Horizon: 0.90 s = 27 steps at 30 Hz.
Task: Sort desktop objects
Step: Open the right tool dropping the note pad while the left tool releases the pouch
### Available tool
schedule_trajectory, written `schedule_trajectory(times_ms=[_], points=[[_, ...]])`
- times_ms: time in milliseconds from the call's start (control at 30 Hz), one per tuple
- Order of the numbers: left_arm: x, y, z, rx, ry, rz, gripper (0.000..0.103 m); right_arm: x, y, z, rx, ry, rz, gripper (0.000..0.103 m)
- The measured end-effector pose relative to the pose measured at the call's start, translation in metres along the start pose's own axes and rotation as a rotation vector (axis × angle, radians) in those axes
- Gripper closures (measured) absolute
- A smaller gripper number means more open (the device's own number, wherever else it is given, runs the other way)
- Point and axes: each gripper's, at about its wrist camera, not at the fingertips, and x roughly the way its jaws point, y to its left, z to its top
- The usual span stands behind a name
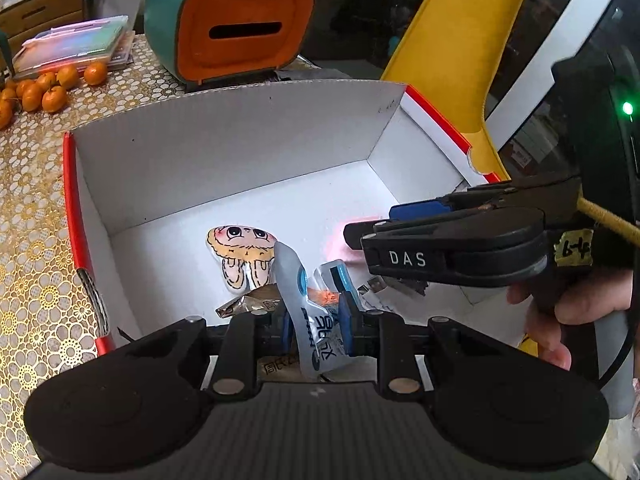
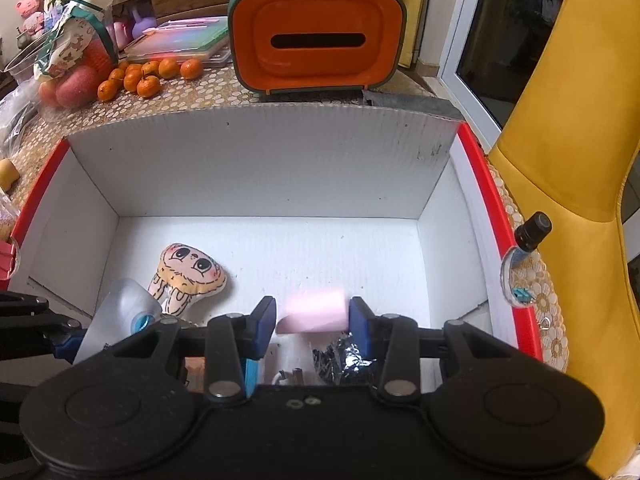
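A white cardboard box with red rims (image 1: 224, 152) (image 2: 256, 168) lies open below both grippers. A small plush mushroom doll (image 1: 240, 252) (image 2: 188, 276) lies on its floor. My left gripper (image 1: 316, 316) is shut on a silver-blue pouch (image 1: 316, 320) and holds it over the box; the pouch also shows in the right wrist view (image 2: 120, 312). My right gripper (image 2: 312, 320) is open over the box, and a blurred pink block (image 2: 314, 314) sits between its fingers, apart from both pads. The right gripper also shows in the left wrist view (image 1: 376, 236).
An orange and green tissue box (image 1: 236, 28) (image 2: 316, 32) stands behind the box. Tangerines (image 2: 148, 76) and a flat plastic case (image 2: 180, 42) lie at the back left. A yellow chair (image 2: 568, 140) stands at the right. Wrappers (image 2: 344, 360) lie in the box's near end.
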Motion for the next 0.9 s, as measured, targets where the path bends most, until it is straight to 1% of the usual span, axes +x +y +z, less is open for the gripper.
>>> schedule_trajectory(times_ms=[167,300,367,400,433,467,500,533,733,900], points=[[0.001,-0.002,0.001,0.009,0.003,0.009,0.081,-0.001,-0.003,0.0,0.02,-0.006,0.002,0.059],[-0.002,-0.001,0.0,0.012,0.001,0.027,0.077,-0.004,-0.007,-0.002,0.041,-0.014,0.016,0.057],[-0.005,-0.001,-0.001,0.014,-0.007,0.022,0.075,-0.007,-0.009,-0.004,0.046,-0.02,0.023,0.052],[-0.007,-0.001,-0.001,0.018,-0.011,0.023,0.07,-0.009,-0.009,-0.005,0.049,-0.024,0.025,0.049],[-0.008,-0.002,-0.001,0.025,-0.015,0.019,0.058,-0.011,-0.01,-0.006,0.05,-0.031,0.026,0.042],[-0.01,-0.004,-0.001,0.038,-0.025,0.003,0.051,-0.014,-0.01,-0.007,0.049,-0.04,0.027,0.041],[-0.013,-0.007,-0.002,0.047,-0.033,-0.004,0.041,-0.016,-0.011,-0.008,0.048,-0.044,0.028,0.041],[-0.015,-0.009,-0.002,0.056,-0.041,-0.003,0.038,-0.019,-0.011,-0.009,0.051,-0.048,0.032,0.04],[-0.03,-0.014,-0.009,0.065,-0.07,-0.008,0.038,-0.034,-0.016,-0.012,0.07,-0.075,0.049,0.04],[-0.05,-0.013,-0.018,0.076,-0.11,-0.008,0.038,-0.046,-0.015,-0.018,0.08,-0.098,0.071,0.039]])
